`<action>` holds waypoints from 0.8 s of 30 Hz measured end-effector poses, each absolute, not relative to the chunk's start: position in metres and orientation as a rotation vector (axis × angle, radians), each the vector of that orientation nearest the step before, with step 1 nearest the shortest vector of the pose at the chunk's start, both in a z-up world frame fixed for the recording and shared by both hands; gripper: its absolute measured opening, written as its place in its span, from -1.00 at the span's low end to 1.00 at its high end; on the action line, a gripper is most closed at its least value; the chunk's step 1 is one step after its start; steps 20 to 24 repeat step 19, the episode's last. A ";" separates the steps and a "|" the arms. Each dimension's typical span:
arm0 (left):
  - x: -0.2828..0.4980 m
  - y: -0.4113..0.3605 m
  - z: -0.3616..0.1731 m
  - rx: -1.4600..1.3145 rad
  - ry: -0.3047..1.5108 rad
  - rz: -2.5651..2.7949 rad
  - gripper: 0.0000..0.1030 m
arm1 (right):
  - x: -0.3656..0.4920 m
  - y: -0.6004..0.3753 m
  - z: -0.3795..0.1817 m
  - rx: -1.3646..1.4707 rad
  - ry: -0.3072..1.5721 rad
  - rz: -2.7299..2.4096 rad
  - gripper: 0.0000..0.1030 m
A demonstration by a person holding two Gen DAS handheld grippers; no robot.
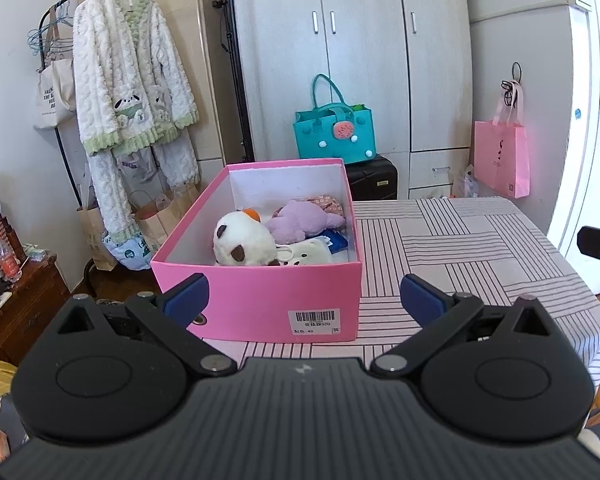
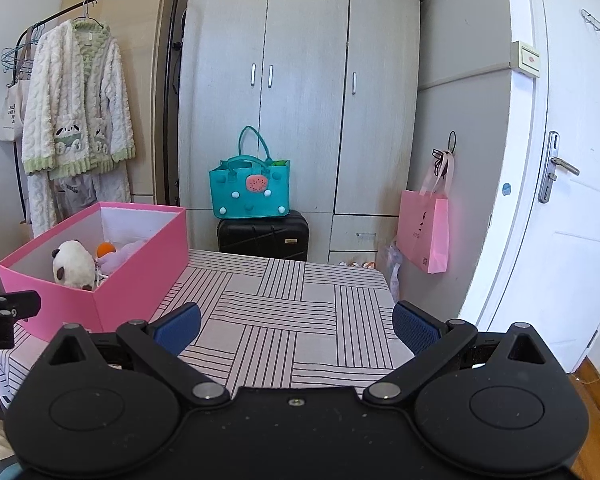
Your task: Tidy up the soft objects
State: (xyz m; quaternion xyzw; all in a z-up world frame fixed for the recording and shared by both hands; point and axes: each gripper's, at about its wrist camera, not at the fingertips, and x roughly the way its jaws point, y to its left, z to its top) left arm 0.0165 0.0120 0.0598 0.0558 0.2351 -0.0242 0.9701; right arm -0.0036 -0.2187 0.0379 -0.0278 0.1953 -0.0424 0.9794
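Honestly, with both claws spread and empty — left gripper [image 1: 304,294], right gripper [image 2: 296,326] — and the plush toys [image 1: 260,240] already in the pink box [image 1: 256,300], a careless nudge could shove it off the table [image 1: 460,240].

A grey three-door wardrobe [image 2: 300,92] stood behind the striped tablecloth [image 2: 300,320]. A teal tote bag [image 2: 249,192] sat on a black suitcase [image 2: 263,236] before it, a pink paper bag [image 2: 423,232] hung beside the white door [image 2: 572,200], and fleecy pyjamas [image 1: 130,80] draped a clothes rail.
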 end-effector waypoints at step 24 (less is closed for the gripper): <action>0.020 0.016 0.057 0.087 0.484 -0.056 1.00 | -0.003 -0.216 0.035 -0.076 0.401 -0.086 1.00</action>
